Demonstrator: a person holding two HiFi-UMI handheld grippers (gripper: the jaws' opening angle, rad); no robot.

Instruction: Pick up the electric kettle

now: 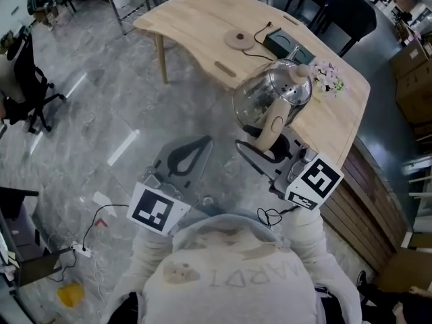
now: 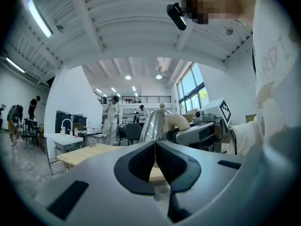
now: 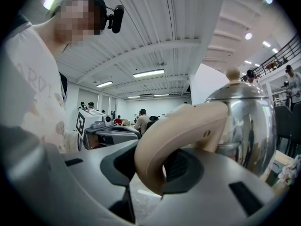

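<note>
White printed sweatshirt [image 1: 229,282]; grey left gripper [image 1: 192,150], right gripper [image 1: 253,152], 2 marker cubes [image 1: 158,209].

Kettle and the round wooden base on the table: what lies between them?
Head view: only a black cord on the bare table lies between kettle and round base.

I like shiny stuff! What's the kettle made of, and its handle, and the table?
Kettle body: polished metal, probably steel; it mirrors the room.
Handle: matte beige, probably plastic; smooth, with no reflections.
Table: pale wood, or a wood-look top; faint grain shows.
</note>
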